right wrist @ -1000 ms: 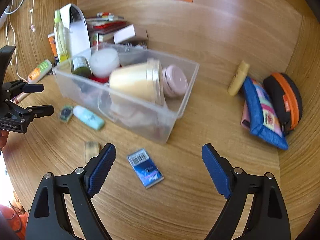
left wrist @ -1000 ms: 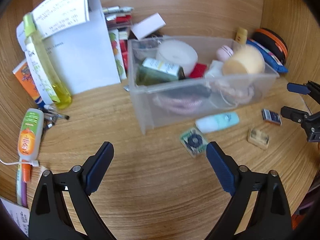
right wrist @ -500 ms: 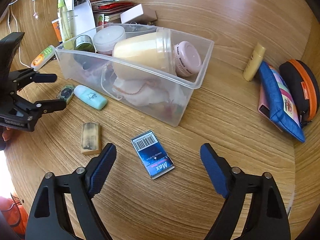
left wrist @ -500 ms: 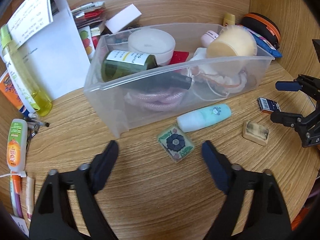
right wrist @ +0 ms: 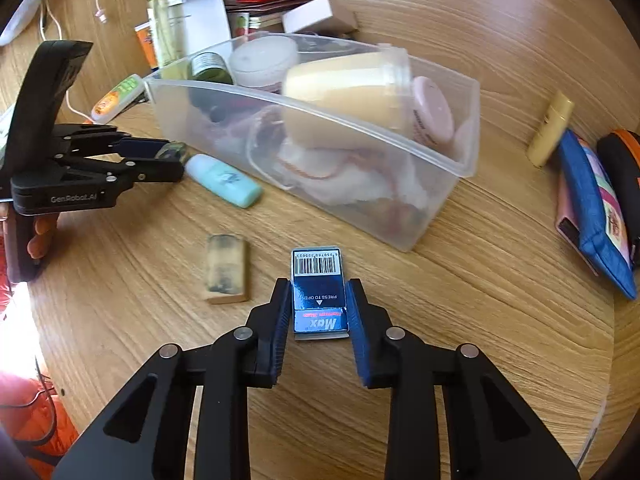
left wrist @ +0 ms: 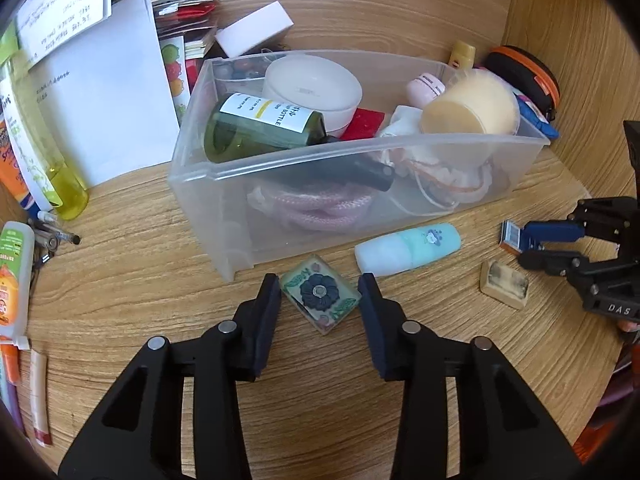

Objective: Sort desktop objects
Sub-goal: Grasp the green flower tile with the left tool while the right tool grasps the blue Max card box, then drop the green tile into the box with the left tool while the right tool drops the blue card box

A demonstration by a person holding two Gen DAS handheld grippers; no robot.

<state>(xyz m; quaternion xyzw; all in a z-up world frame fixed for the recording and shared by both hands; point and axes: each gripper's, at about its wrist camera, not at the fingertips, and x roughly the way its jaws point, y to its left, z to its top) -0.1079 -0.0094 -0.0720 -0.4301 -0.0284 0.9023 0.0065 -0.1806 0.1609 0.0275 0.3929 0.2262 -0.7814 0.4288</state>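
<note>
A clear plastic bin (left wrist: 360, 160) (right wrist: 360, 132) holds a green bottle, a white jar, a cream cup and pink cord. My left gripper (left wrist: 320, 292) has its fingers closed around a small flower-patterned tile (left wrist: 318, 298) lying on the desk in front of the bin; it also shows in the right wrist view (right wrist: 160, 158). My right gripper (right wrist: 319, 300) is shut on a blue staple box (right wrist: 319, 292) on the desk; it also shows in the left wrist view (left wrist: 532, 246). A mint tube (left wrist: 408, 248) (right wrist: 224, 184) and a worn eraser (left wrist: 504, 290) (right wrist: 226, 274) lie between them.
Papers, a yellow bottle (left wrist: 40, 152) and an orange-labelled tube (left wrist: 12, 276) crowd the left. Pouches (right wrist: 592, 200) and a small yellow tube (right wrist: 550, 128) lie at the right. The desk edge curves at the lower right in the right wrist view.
Both grippers moved forward and down and closed: the left around the flower tile, the right onto the blue staple box.
</note>
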